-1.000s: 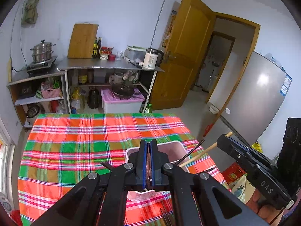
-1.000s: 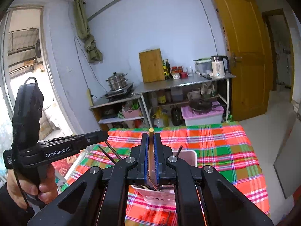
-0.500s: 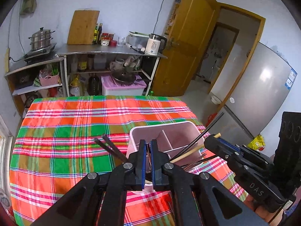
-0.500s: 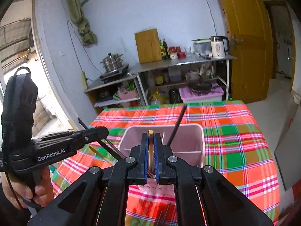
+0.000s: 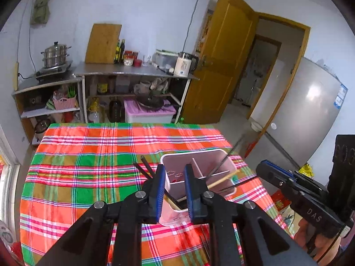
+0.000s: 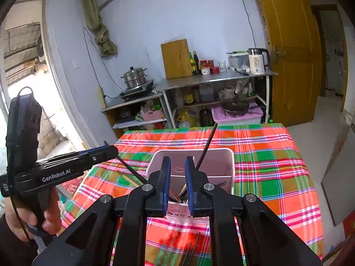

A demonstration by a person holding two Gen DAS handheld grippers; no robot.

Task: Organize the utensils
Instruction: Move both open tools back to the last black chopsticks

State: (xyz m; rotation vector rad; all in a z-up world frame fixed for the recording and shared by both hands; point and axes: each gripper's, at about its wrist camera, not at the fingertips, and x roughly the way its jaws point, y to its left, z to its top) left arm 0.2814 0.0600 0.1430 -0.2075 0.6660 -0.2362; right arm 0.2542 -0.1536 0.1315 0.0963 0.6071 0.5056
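A pale pink utensil holder (image 5: 218, 155) with inner dividers stands on the plaid tablecloth (image 5: 88, 166); it also shows in the right wrist view (image 6: 228, 161). Black and wooden chopsticks (image 5: 221, 180) lean inside it and stick out over its rim, as does a black one (image 6: 205, 150) in the right wrist view. My left gripper (image 5: 174, 170) is open and empty just above the holder's near left corner. My right gripper (image 6: 178, 163) is open and empty above the holder's near edge. More dark chopsticks (image 6: 190, 250) lie on the cloth below it.
The table (image 6: 277, 177) fills the foreground. Behind it stand metal shelves (image 5: 133, 73) with a kettle, jars, a cutting board and a steamer pot (image 5: 55, 54). A wooden door (image 5: 221, 66) and a grey fridge (image 5: 310, 115) are at the right.
Both grippers were shut on chopsticks and have opened. The chopsticks now rest in the holder. Both grippers have come down close over the holder.
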